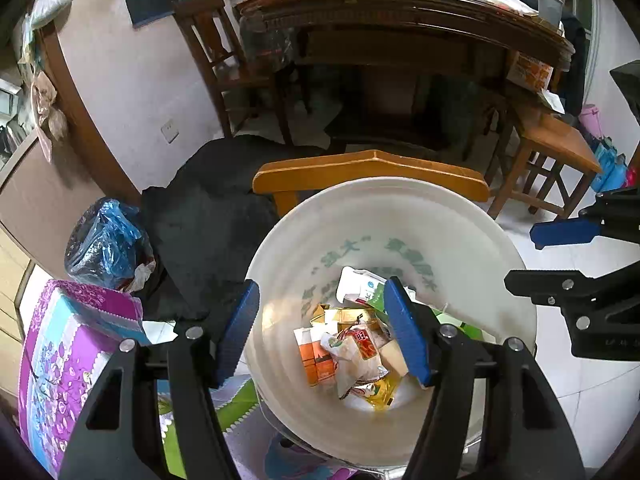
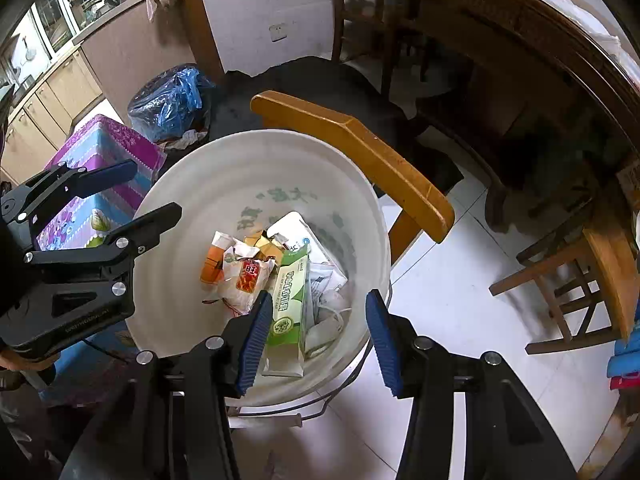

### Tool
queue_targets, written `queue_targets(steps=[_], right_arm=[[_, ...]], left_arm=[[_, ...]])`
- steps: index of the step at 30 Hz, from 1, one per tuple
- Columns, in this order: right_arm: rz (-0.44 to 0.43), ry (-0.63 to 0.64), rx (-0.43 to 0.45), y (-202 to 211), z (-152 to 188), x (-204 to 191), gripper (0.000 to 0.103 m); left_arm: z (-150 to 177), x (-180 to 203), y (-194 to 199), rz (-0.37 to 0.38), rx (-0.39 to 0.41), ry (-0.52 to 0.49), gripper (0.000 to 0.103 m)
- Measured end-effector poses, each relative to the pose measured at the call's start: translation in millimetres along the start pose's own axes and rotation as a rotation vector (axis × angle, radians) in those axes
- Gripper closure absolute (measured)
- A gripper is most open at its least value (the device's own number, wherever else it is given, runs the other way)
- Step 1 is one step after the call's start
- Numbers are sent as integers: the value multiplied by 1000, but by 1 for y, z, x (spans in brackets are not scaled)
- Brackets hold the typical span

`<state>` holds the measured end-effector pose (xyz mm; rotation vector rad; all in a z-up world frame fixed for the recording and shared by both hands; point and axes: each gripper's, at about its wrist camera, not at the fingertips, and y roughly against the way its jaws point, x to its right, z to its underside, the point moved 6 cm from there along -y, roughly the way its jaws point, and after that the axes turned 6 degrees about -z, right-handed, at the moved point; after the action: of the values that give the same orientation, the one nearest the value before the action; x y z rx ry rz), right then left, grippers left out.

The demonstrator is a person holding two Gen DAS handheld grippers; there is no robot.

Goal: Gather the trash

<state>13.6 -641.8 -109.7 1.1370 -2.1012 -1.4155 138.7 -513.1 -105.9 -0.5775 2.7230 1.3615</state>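
Black claws (image 1: 324,330), blue ribbed pads (image 2: 254,338)

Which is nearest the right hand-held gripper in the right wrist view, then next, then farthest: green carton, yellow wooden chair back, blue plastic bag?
1. Green carton: in the white bucket, beside the right hand-held gripper.
2. Yellow wooden chair back: just behind the bucket's far rim.
3. Blue plastic bag: beyond the bucket, upper left.

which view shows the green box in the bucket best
The right wrist view: the green box lies full length among the trash in the white bucket. In the left wrist view only a green sliver shows behind a blue finger.
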Motion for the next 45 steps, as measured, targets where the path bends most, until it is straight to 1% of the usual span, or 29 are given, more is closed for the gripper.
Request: queue_targets(steps=[2,3,4,5,6,7,8,9,11,13,14,16,18,20,21,24,25,27,33,37,39,42,45], right_arm=[[24,-1,58,9,2,-1,53],[48,4,110,18,5,-4,53],[66,15,161,28,9,-7,47],[80,31,218,40,14,-13,41],[93,37,258,49,18,-16,28],[121,41,318,62,26,-19,21],[134,40,360,71,31,-20,15],[135,35,420,84,41,-22,15],[128,5,481,99,59,-21,12],[120,-32,522,111,76,-19,7],[124,-63,557,119,88,-16,5],[135,-107,576,126,104,-12,5],[142,-135,585,134,124,-13,5],[176,-142,598,142,142,-18,5],[197,-146,611,147,152,-21,5],[261,-149,641,160,182,-30,5],[269,-146,649,163,189,-34,5],[270,-141,663,171,205,-42,5],[283,-124,713,200,237,-65,5],[295,-70,753,220,248,-86,5],[282,-61,772,230,256,-93,5],[278,-59,788,242,266,-97,5],[271,-69,802,252,271,-95,5]], left_arm=[[2,0,4,-16,13,9,41],[4,-1,9,-28,30,16,41],[5,-3,13,-35,47,21,41],[9,-2,23,-48,88,28,41],[11,-1,29,-56,118,31,34],[16,1,41,-66,171,33,27],[21,5,52,-72,217,34,13],[30,10,67,-68,282,36,6],[44,19,87,-48,349,28,6],[58,29,102,-29,363,19,6],[63,32,107,-24,362,16,6],[75,37,123,-28,365,15,6],[86,37,140,-57,382,39,6],[94,38,154,-71,394,68,6],[100,38,163,-71,411,85,6],[117,36,182,-50,439,114,6],[123,38,187,-24,435,116,6],[134,41,196,-3,439,120,6],[162,53,226,13,487,149,6],[178,63,248,13,535,141,6],[181,69,256,11,552,131,6],[182,71,269,-33,584,127,6],[181,65,278,-73,609,158,6]])
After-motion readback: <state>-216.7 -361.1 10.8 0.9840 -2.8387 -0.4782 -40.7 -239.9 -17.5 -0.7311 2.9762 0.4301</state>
